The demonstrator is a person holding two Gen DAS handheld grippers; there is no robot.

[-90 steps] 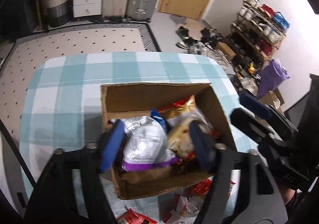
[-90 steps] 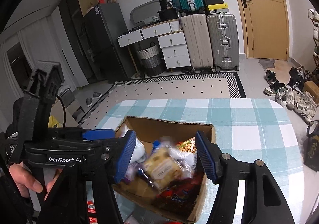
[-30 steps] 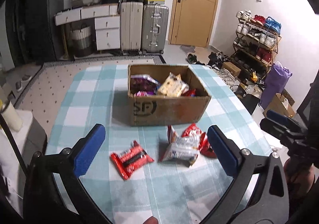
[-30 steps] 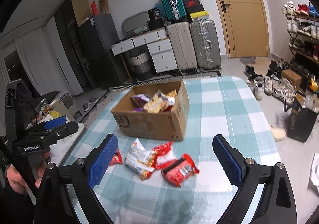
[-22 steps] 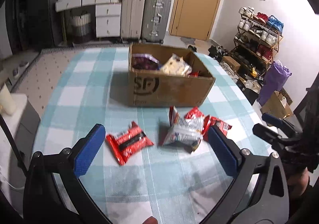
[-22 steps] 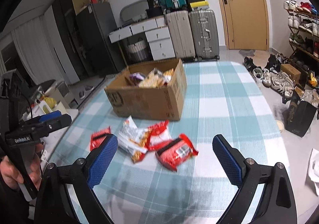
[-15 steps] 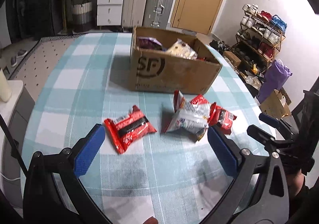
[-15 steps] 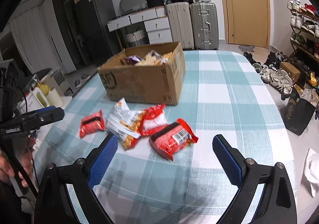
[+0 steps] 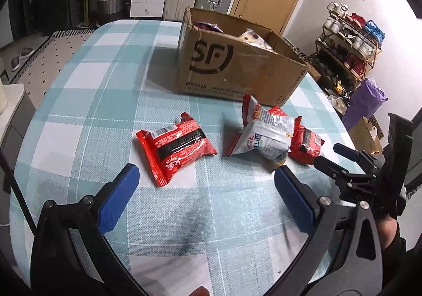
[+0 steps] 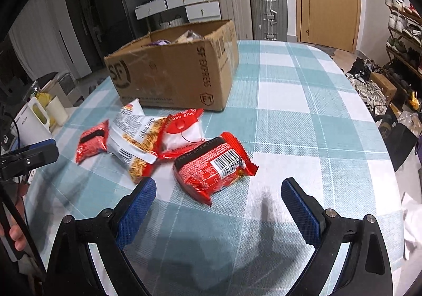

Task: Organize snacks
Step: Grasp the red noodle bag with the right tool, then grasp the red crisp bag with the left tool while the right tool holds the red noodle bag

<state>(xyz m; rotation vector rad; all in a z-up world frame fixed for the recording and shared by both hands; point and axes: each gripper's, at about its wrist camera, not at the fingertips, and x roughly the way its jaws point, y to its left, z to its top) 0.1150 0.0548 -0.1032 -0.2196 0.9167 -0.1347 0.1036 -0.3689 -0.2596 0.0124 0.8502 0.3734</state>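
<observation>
Both grippers' fingers (image 9: pixel 120 195) (image 10: pixel 298 207) spread wide above snack packets (image 10: pixel 213 166).

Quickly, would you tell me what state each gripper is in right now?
Left gripper: open, holding nothing.
Right gripper: open, holding nothing.

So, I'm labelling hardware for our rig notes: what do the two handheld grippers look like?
Both match: the left gripper and the right gripper have black frames with silver bolts at the joints, branching into two arms tipped with blue, finely textured pads. A thin black cable runs down the left edge of each view.
</observation>
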